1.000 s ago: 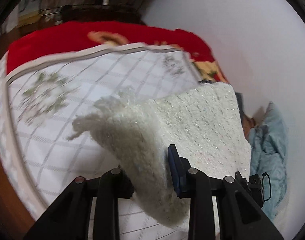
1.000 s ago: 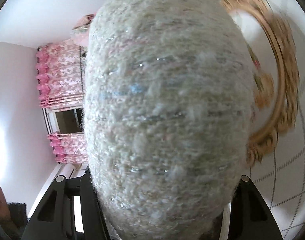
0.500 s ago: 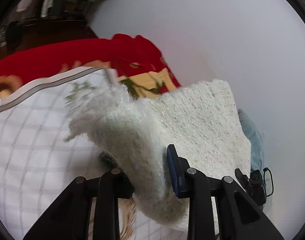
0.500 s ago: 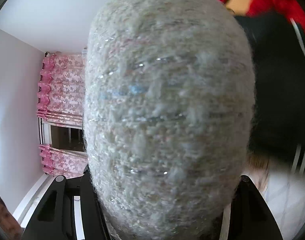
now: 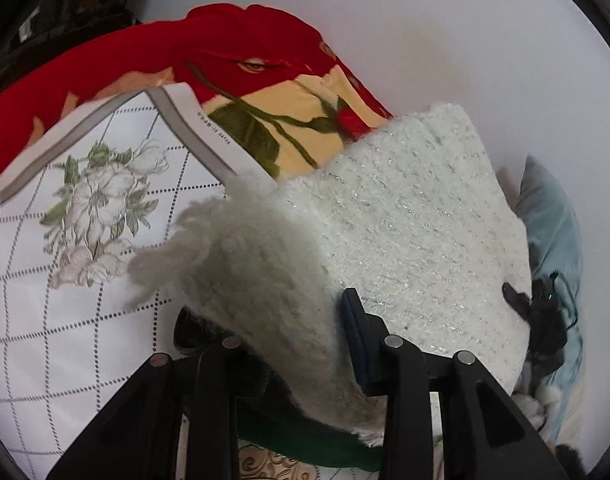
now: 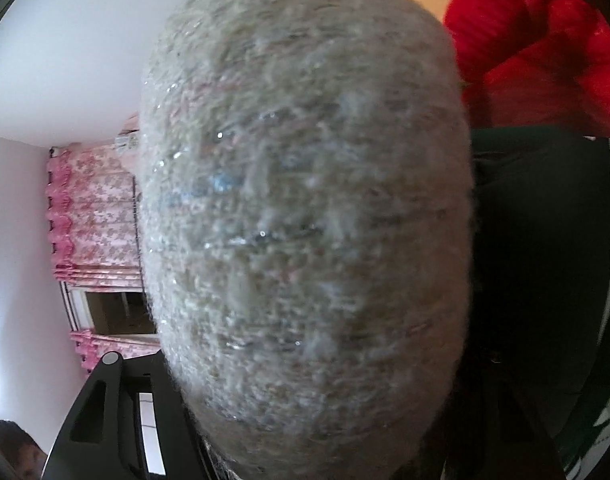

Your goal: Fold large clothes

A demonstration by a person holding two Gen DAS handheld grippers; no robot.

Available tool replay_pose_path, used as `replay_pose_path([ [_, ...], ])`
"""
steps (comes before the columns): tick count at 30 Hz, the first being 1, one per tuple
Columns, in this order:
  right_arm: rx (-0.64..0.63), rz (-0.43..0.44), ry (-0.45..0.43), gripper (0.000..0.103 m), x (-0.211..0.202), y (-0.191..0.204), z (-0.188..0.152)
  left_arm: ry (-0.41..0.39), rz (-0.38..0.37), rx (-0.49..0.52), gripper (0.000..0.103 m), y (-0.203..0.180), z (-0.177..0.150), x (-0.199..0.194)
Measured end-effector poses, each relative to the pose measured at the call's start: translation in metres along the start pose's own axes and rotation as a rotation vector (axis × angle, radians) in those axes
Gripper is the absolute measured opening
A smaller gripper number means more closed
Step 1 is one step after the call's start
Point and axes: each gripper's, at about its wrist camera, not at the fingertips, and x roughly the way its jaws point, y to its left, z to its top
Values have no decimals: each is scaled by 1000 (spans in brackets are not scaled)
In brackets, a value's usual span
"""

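Both claws carry a fuzzy white knit garment point(image 5: 405, 220) above the bed point(image 5: 65, 320). The left claw point(image 5: 289, 336) and right claw point(image 6: 305, 380) loosen, jaws opening around its folds; laying it flat likely follows.

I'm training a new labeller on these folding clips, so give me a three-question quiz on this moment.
1. True or false: the fluffy white sweater lies between the left gripper fingers.
2. The sheet under it shows: A stripes, B a dotted grid with flowers, C plain blue.
3. What colour are the curtains in the right wrist view?

Key: 1 true; 2 B; 3 pink.
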Motion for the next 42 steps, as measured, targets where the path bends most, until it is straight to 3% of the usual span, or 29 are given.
replay_pose_path([
  [2, -21, -65, 3, 75, -6, 16, -4, 22, 35, 33, 31, -7, 5, -5],
  [3, -27, -118, -5, 85, -8, 25, -10, 34, 53, 56, 31, -11, 7, -9],
  [5, -45, -289, -42, 102, -19, 45, -26, 39, 87, 101, 34, -17, 10, -19],
  [6, -65, -355, -70, 102, -25, 52, -34, 37, 102, 132, 37, -21, 10, -23],
  [8, -139, -501, -131, 102, -36, 71, -60, 36, 148, 204, 61, -29, 8, -32],
  [9, -189, -586, -161, 102, -39, 83, -76, 38, 180, 240, 93, -33, 5, -36],
  [10, -223, -636, -176, 102, -40, 89, -87, 31, 217, 280, 102, -38, 2, -43],
  [12, -309, -846, -224, 102, -33, 111, -125, 5, 269, 358, 102, -50, -7, -60],
  [15, -355, -1063, -284, 103, -7, 152, -172, -8, 306, 410, 102, -61, -16, -83],
  [18, -359, -1209, -390, 103, 5, 189, -210, -38, 351, 462, 102, -72, -27, -113],
  [21, -322, -1267, -474, 103, 17, 232, -246, -64, 373, 513, 102, -84, -39, -148],
  [27, -285, -1337, -617, 103, 3, 329, -324, -101, 379, 586, 102, -108, -58, -220],
  [42, -355, -1397, -803, 103, -40, 539, -551, -172, 274, 662, 102, -148, -128, -436],
])
